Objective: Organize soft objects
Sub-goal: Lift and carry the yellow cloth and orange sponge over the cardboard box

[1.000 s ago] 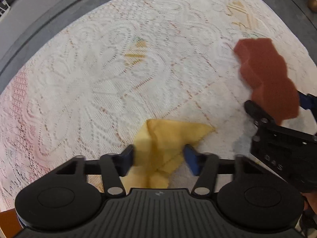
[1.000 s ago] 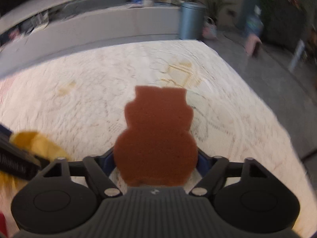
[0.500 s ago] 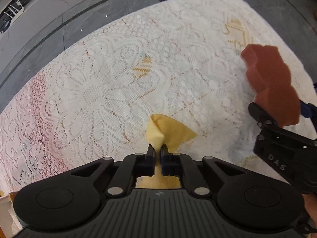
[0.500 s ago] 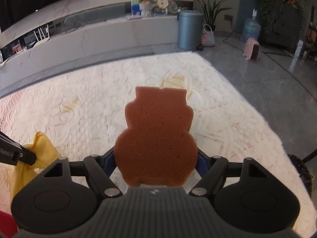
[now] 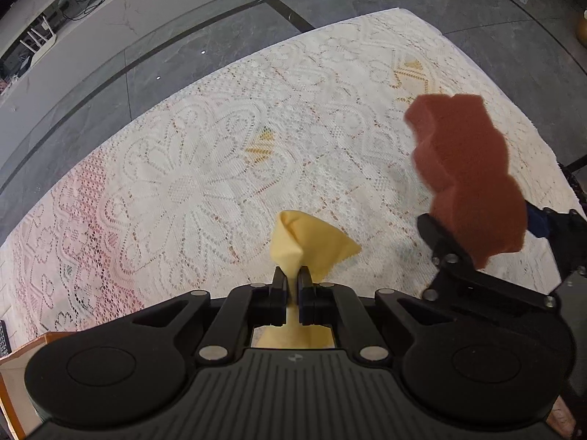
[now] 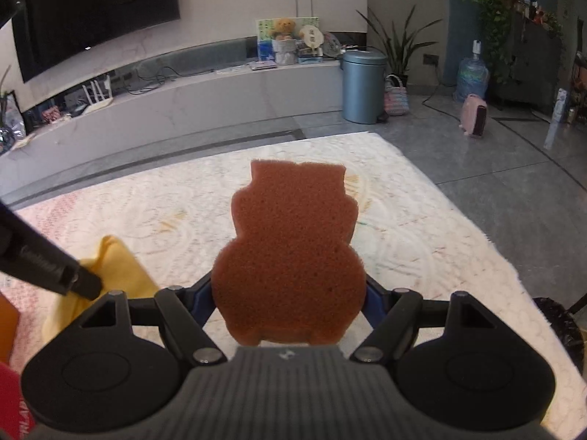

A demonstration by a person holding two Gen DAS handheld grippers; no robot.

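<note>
My left gripper (image 5: 292, 280) is shut on a yellow cloth (image 5: 312, 244), which sticks up past the fingertips above the white lace tablecloth (image 5: 190, 183). My right gripper (image 6: 290, 293) is shut on a brown bear-shaped sponge (image 6: 290, 253) and holds it upright above the table. The sponge (image 5: 469, 172) and the right gripper also show at the right of the left wrist view. The yellow cloth (image 6: 117, 267) and a left fingertip (image 6: 79, 280) show at the left of the right wrist view.
An orange box edge (image 5: 22, 359) sits at the lower left. A red object (image 6: 11, 403) and an orange one (image 6: 7, 322) lie at the left edge. Grey floor surrounds the table; a blue bin (image 6: 363, 86) and a low TV bench (image 6: 183, 99) stand beyond.
My left gripper closed on the yellow cloth and lifted it off the tablecloth. My right gripper has risen with the sponge still held.
</note>
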